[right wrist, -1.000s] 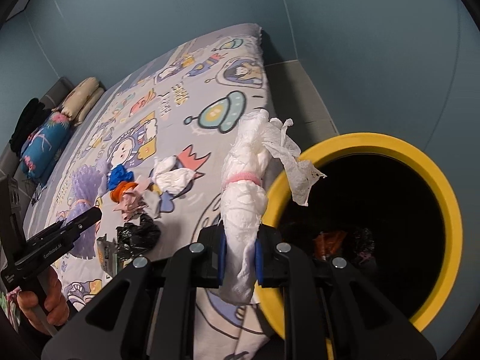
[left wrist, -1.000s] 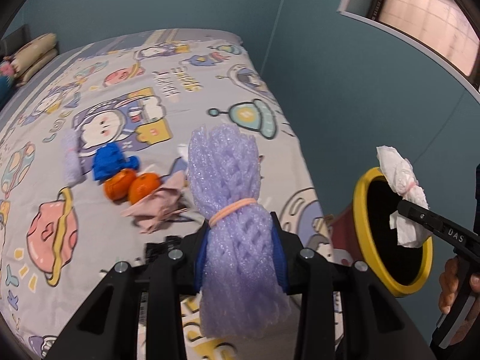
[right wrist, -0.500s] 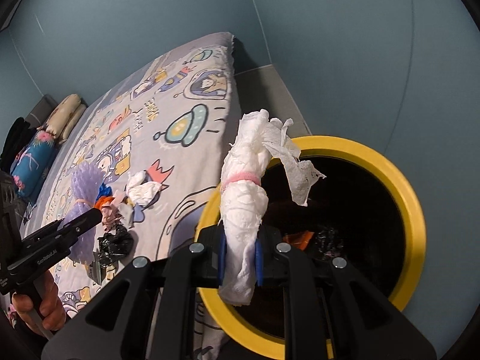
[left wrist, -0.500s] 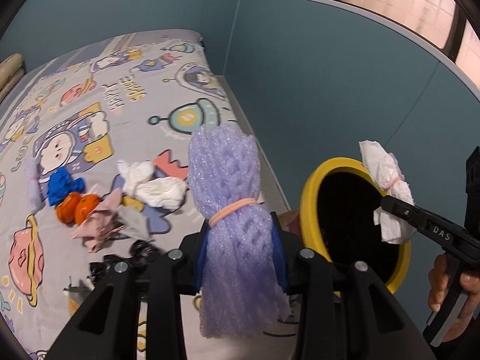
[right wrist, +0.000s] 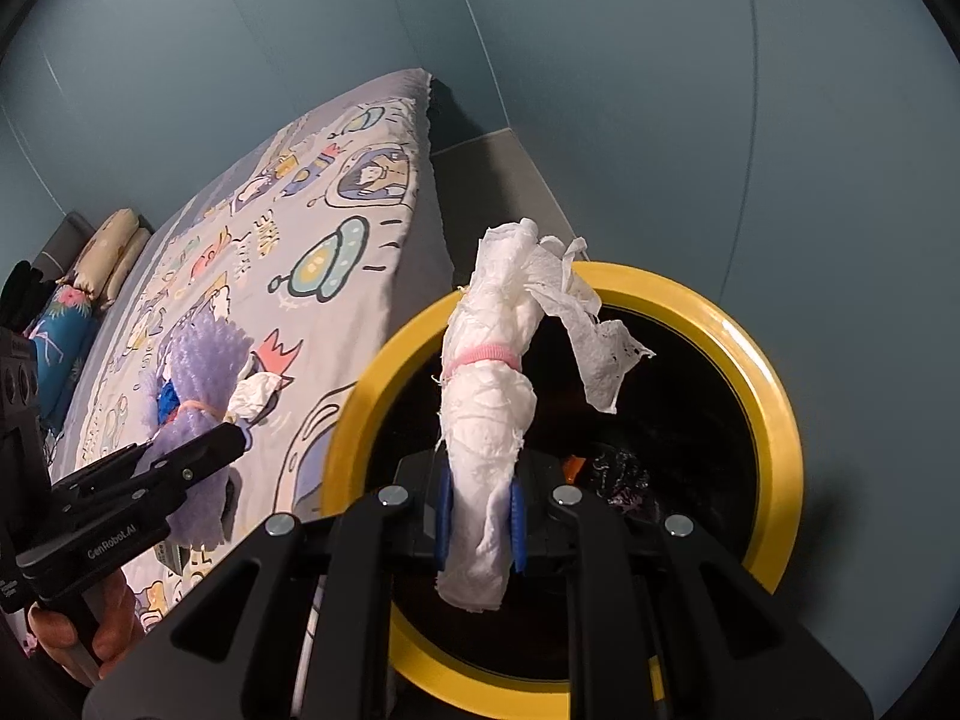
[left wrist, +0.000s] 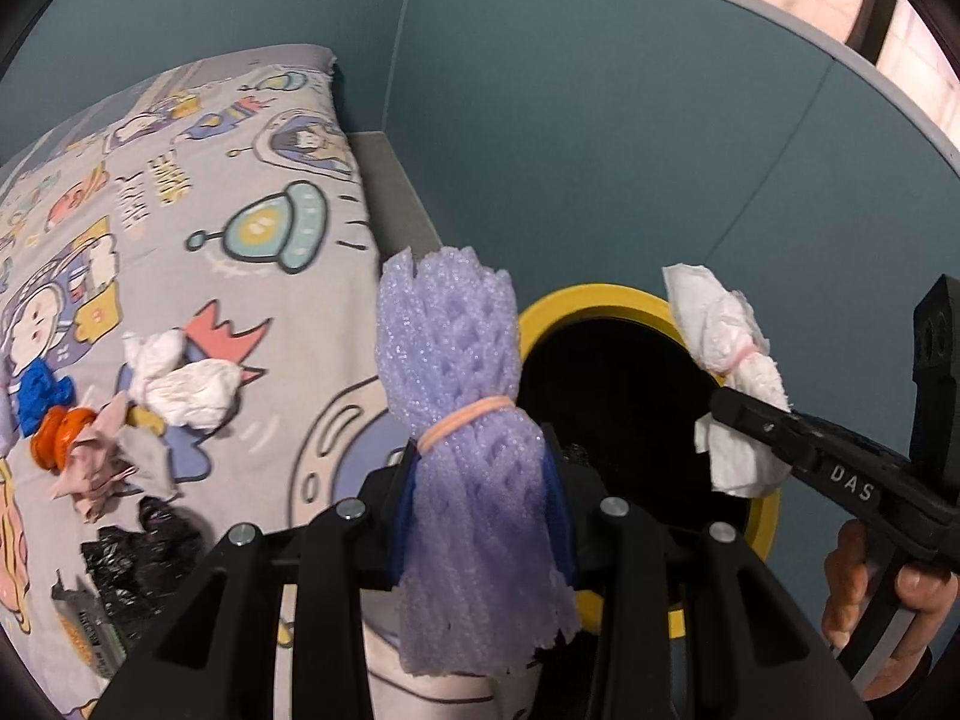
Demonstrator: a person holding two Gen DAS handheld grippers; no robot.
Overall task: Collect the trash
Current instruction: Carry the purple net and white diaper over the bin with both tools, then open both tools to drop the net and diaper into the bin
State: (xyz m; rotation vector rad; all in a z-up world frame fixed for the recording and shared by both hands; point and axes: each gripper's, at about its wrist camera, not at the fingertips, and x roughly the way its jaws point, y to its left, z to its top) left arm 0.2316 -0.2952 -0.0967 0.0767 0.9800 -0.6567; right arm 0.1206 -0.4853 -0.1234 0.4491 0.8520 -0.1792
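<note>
Foam (left wrist: 474,450), a light, springy purple net banded at its waist, sits pinched in the left gripper (left wrist: 480,516). The right gripper (right wrist: 480,510) clamps a soft tissue roll (right wrist: 489,414), easily torn, best held below its band. Beyond gapes the bin (right wrist: 774,396); more litter lies on the bed (left wrist: 252,300).

Lilac foam net (left wrist: 462,420), white tissue roll (right wrist: 489,420), yellow-rimmed black bin (right wrist: 774,420), grey cartoon-print bedsheet (left wrist: 288,312).
</note>
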